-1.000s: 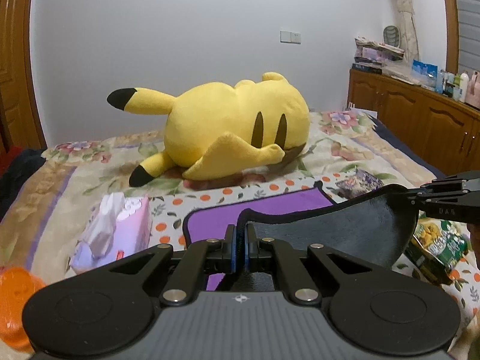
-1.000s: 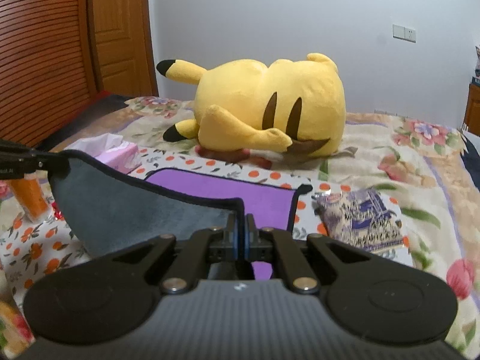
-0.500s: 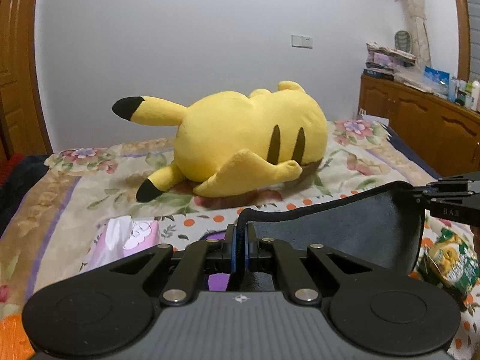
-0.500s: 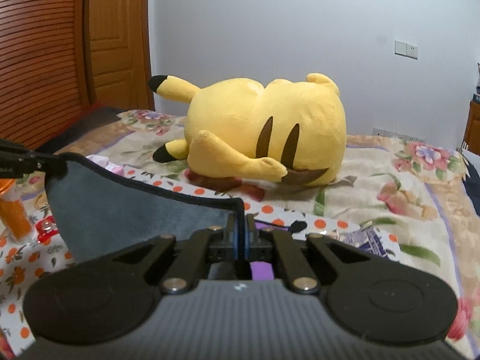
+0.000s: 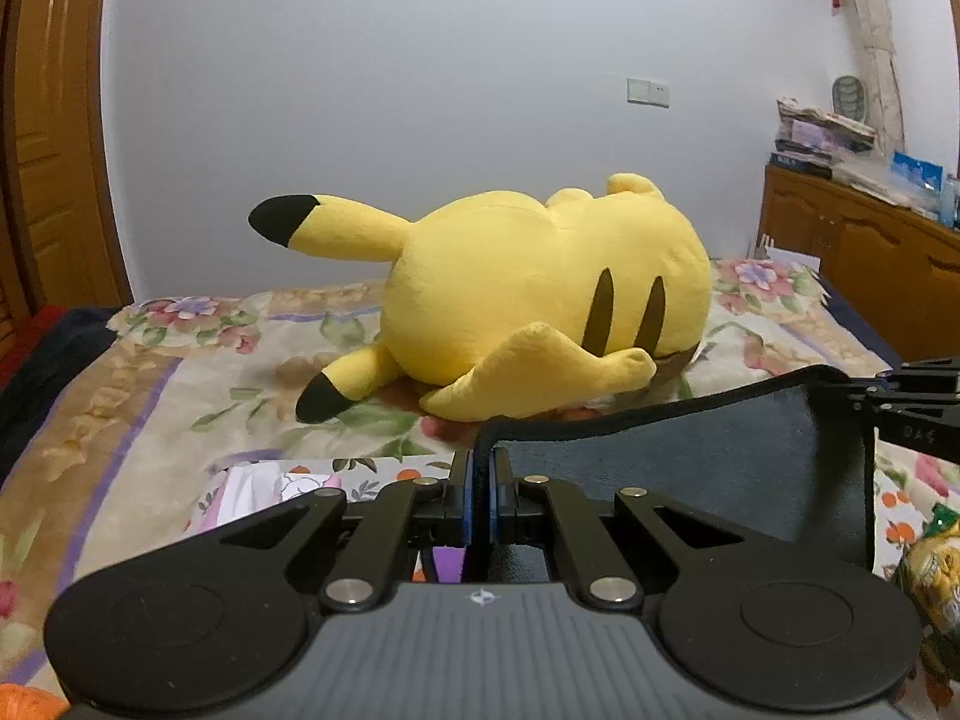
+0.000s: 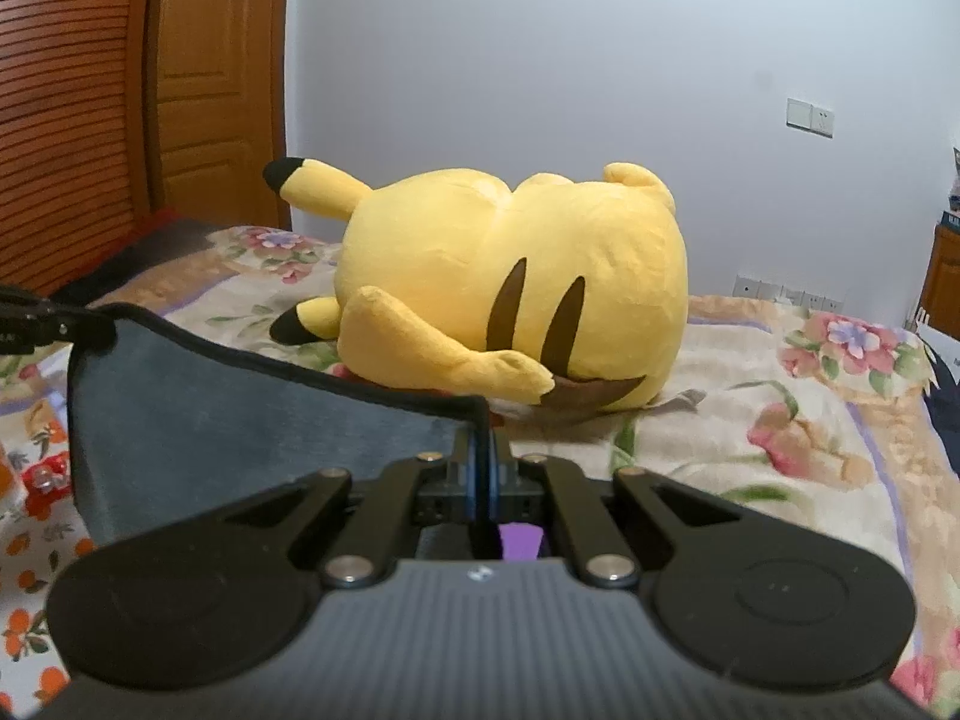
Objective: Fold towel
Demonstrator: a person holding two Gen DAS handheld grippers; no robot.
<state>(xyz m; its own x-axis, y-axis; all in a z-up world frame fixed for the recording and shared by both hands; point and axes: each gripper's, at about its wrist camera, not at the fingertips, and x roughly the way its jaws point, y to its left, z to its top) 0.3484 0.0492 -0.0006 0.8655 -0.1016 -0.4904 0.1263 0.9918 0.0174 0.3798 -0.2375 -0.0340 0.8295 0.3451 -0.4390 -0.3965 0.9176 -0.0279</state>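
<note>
The towel (image 5: 708, 480) is dark grey on the side facing me, purple on the other, with a black hem. It hangs stretched between both grippers above the bed. My left gripper (image 5: 478, 480) is shut on its left corner. My right gripper (image 6: 480, 462) is shut on its right corner; the towel (image 6: 240, 414) spreads to the left in that view. The right gripper also shows at the right edge of the left wrist view (image 5: 900, 396). The left gripper shows at the left edge of the right wrist view (image 6: 36, 318). A sliver of purple shows below each pair of fingers.
A big yellow plush toy (image 5: 540, 300) lies on the floral bed (image 5: 180, 372) beyond the towel. A pink tissue pack (image 5: 270, 492) sits at the left. A snack bag (image 5: 936, 564) lies at the right. A wooden cabinet (image 5: 870, 276) stands far right, a wooden door (image 6: 210, 90) left.
Both grippers have lifted the towel's held edge up and forward toward the plush toy. The purple part lying on the bed has dropped out of sight.
</note>
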